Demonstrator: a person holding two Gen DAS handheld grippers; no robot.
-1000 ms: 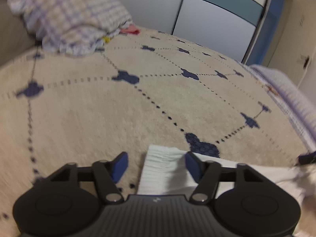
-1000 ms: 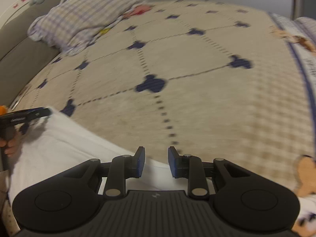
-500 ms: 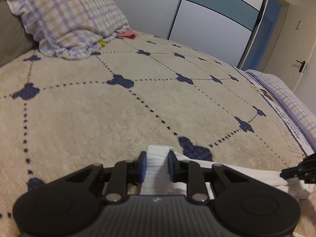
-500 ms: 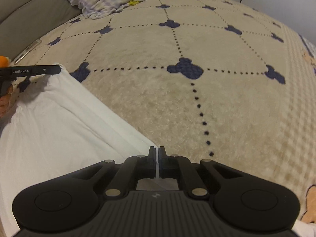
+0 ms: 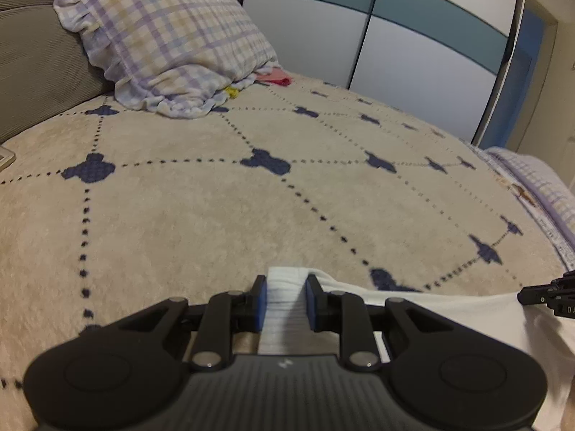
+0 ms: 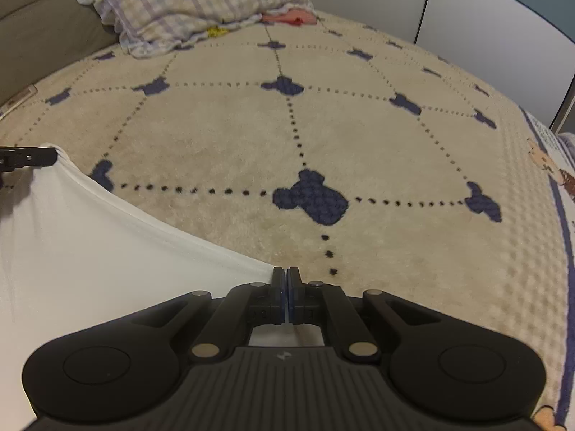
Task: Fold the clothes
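Observation:
A white garment (image 6: pixel 90 251) lies at the near edge of a beige bed blanket (image 6: pixel 251 136) with navy mouse-head marks. In the left wrist view my left gripper (image 5: pixel 285 296) is shut on a bunched, ribbed end of the white garment (image 5: pixel 284 309), which fills the gap between its blue pads. My right gripper (image 6: pixel 286 289) is shut on the garment's hem at the cloth's right corner. The hem runs taut from there up to my left gripper's fingers (image 6: pixel 28 158) at the far left. The right gripper's tips (image 5: pixel 546 292) show at the right edge of the left wrist view.
A plaid pillow (image 5: pixel 169 46) leans on the grey headboard (image 5: pixel 39 61) at the back left, with a pink item (image 5: pixel 275 77) and a yellow bit beside it. Wardrobe doors (image 5: pixel 413 54) stand behind the bed. A lilac checked sheet (image 5: pixel 532 186) edges the bed on the right.
Both grippers have shut on the white garment: the left on its bunched end, the right on the hem. The right gripper slid right, and the cloth between them has drawn taut.

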